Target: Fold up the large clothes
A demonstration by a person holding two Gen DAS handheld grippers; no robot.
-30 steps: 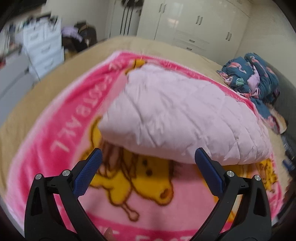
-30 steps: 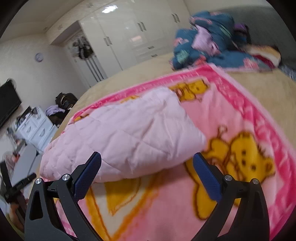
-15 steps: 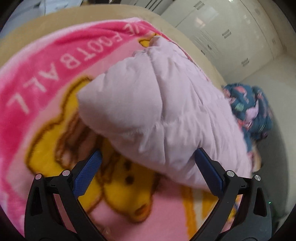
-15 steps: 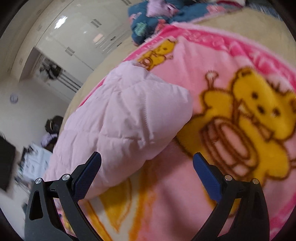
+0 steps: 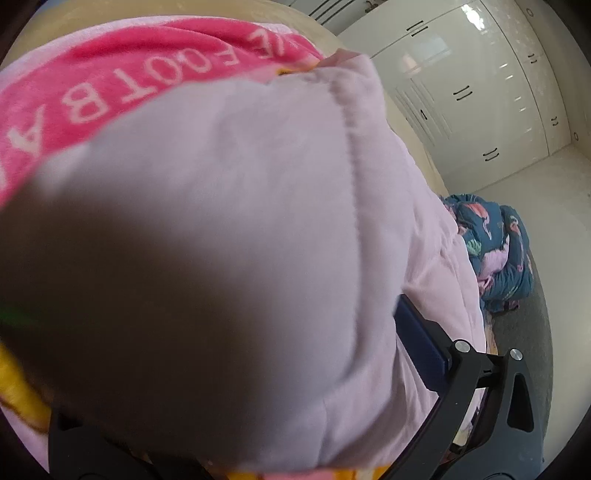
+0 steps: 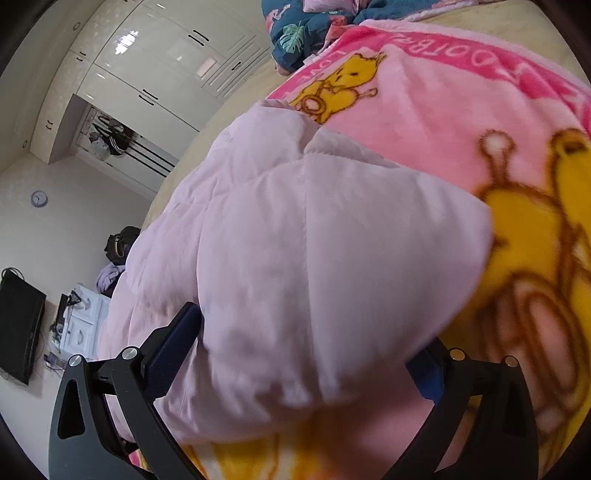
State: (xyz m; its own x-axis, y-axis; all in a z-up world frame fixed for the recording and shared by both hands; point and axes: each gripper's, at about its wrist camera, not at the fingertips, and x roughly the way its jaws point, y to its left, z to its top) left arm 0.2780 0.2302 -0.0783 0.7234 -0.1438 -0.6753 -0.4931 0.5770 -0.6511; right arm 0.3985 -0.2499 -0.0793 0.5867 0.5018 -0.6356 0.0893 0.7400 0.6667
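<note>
On the pink cartoon blanket [image 6: 461,122] lies the folded pale pink quilted garment [image 6: 314,258], with my two grippers at its near corners. My left gripper [image 5: 236,369] has its fingers spread around one puffy corner; the garment fills the gap, and only the finger at 4 o'clock [image 5: 421,343] shows. My right gripper [image 6: 306,354] is also spread wide, with the other corner bulging between its fingers. At 12 o'clock in the right view sits a heap of dark blue patterned bedding [image 6: 295,33]. White wardrobes [image 5: 480,103] stand behind.
</note>
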